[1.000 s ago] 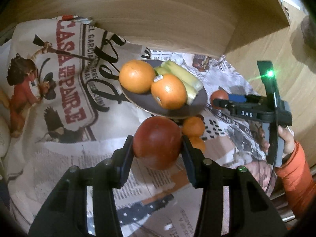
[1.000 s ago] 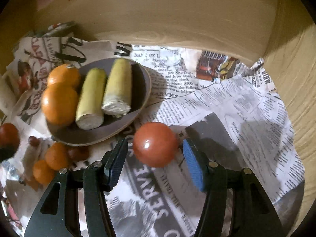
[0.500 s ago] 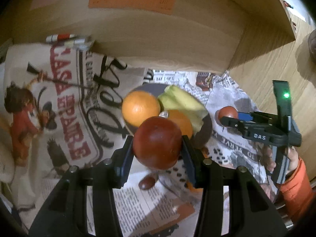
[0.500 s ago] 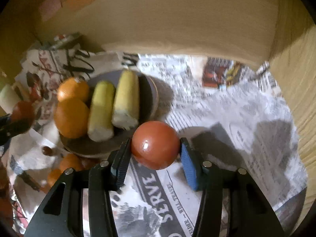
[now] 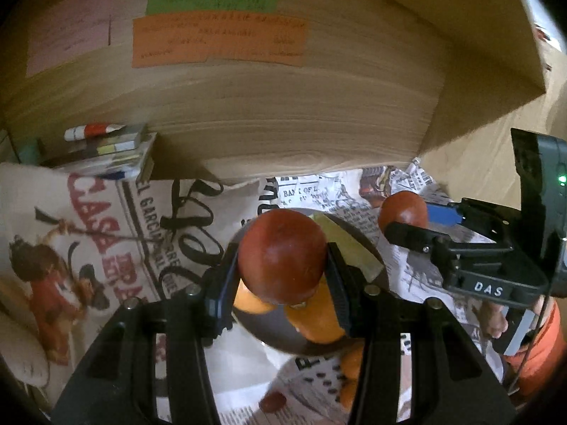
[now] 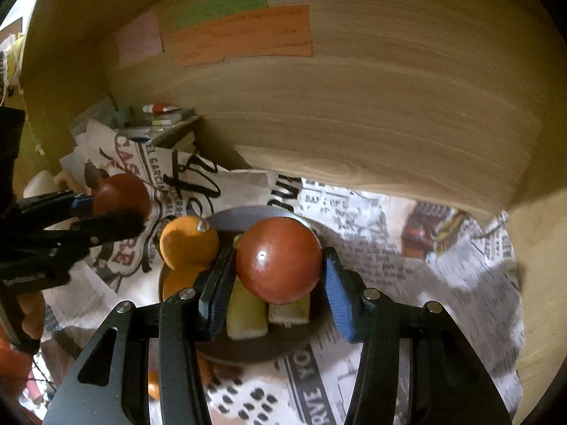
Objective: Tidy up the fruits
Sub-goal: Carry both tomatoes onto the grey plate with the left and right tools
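Note:
My left gripper (image 5: 281, 258) is shut on a dark red round fruit (image 5: 281, 255) and holds it above the grey plate (image 5: 273, 333). The plate carries two oranges (image 6: 189, 242) and two pale yellow pieces (image 6: 246, 313). My right gripper (image 6: 278, 265) is shut on a second red fruit (image 6: 278, 260), also held above the plate (image 6: 248, 350). In the left wrist view the right gripper (image 5: 407, 217) shows at the right with its red fruit (image 5: 402, 209). In the right wrist view the left gripper (image 6: 110, 209) shows at the left with its fruit (image 6: 120, 193).
Newspaper (image 6: 407, 269) and a printed cloth bag (image 5: 71, 233) cover the surface. Small oranges (image 5: 351, 364) and a small dark fruit (image 5: 272, 401) lie in front of the plate. A wooden wall (image 5: 283, 124) with coloured notes (image 5: 219, 40) stands close behind. Markers (image 5: 95, 131) lie at the back left.
Both grippers have risen and moved in over the plate, each still holding its red fruit. The back wall and its notes now fill more of both views.

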A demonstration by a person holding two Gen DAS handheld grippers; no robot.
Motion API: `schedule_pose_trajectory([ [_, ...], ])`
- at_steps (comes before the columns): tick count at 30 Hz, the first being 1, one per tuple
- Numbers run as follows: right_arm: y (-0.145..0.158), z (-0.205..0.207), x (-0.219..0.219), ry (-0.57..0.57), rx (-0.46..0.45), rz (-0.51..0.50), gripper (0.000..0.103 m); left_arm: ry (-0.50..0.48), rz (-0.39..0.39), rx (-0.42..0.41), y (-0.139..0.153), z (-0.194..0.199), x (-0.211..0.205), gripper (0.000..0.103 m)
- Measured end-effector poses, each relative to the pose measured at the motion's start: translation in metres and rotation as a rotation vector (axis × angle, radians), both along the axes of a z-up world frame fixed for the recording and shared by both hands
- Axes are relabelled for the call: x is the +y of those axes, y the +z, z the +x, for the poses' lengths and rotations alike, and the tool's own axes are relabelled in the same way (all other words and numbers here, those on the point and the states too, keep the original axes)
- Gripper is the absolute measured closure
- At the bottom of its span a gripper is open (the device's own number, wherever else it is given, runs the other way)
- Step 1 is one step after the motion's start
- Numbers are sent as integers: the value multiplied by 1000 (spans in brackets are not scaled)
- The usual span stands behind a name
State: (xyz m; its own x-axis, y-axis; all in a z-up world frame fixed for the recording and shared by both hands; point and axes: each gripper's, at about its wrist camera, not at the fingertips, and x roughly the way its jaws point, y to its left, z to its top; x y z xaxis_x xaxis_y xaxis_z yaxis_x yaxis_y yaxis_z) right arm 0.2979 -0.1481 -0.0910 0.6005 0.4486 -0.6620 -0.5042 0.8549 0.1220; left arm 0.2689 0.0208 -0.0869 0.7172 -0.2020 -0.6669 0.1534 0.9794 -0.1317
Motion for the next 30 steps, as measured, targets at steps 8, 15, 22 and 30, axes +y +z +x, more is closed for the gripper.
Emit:
schedule_pose_trajectory([
  [8, -15, 32, 25, 49, 49, -43, 57, -15, 1, 78, -14, 40, 3, 56],
  [15, -32, 55, 40, 56, 81, -76, 57, -37, 37, 143, -36, 75, -2, 56],
  [22, -44, 76, 49, 76, 120, -93, 57, -22, 12, 189, -54, 95, 9, 56],
  [30, -47, 74, 51, 106, 132, -97, 56, -37, 12, 199, -51, 94, 12, 53],
])
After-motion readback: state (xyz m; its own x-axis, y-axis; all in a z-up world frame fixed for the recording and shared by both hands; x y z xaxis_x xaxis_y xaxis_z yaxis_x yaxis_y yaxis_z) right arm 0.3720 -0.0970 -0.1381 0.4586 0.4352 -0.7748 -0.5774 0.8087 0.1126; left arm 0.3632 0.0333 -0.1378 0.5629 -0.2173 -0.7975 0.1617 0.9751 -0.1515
